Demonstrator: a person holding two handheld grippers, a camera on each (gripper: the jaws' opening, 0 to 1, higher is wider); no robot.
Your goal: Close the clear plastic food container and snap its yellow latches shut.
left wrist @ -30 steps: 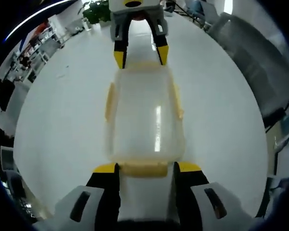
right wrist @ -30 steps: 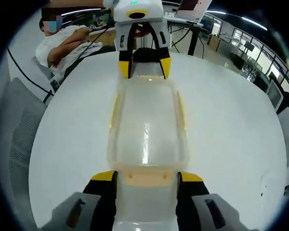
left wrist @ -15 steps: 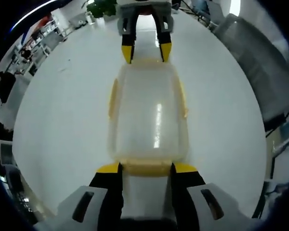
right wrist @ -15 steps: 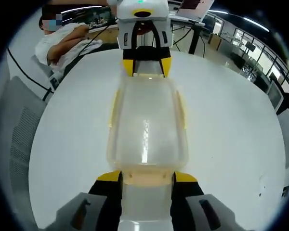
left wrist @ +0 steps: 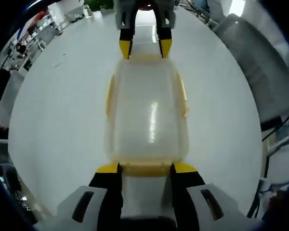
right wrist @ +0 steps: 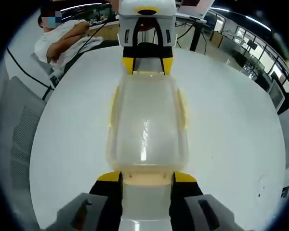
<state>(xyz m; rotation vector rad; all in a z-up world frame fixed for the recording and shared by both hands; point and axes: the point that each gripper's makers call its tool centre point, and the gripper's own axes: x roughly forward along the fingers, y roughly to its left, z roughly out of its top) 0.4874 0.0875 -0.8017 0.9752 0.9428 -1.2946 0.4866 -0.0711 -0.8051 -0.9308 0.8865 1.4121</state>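
I have the clear rectangular plastic food container with its lid on (left wrist: pixel 147 113) lying lengthwise between my two tools on the round white table (left wrist: pixel 53 120), one short end toward each hand, so that both end latches can be pressed at once. My left gripper (left wrist: pixel 146 168) has its yellow-tipped jaws spread to either side of the near yellow end latch (left wrist: pixel 145 168), the tips touching or just beside it; I judge that I am bracing and squeezing this end, not pinching anything. My right gripper (right wrist: pixel 146 177) stands the same way at the opposite end, jaws apart and flanking its own pale yellow end latch (right wrist: pixel 147 178). Each tool shows at the far end of the other's view, which is why the box sits so squarely on the centre line. The long yellow side latches (left wrist: pixel 110 96) lie flat against the walls and look shut, though I cannot tell whether the end ones have clicked home. The left gripper view gives a grey padded chair back (left wrist: pixel 260 72) at the far right and a strong glare stripe down the lid; the right gripper view instead shows a seated person in a white shirt (right wrist: pixel 62 38) beyond the table at the far left, and desks and cables behind.
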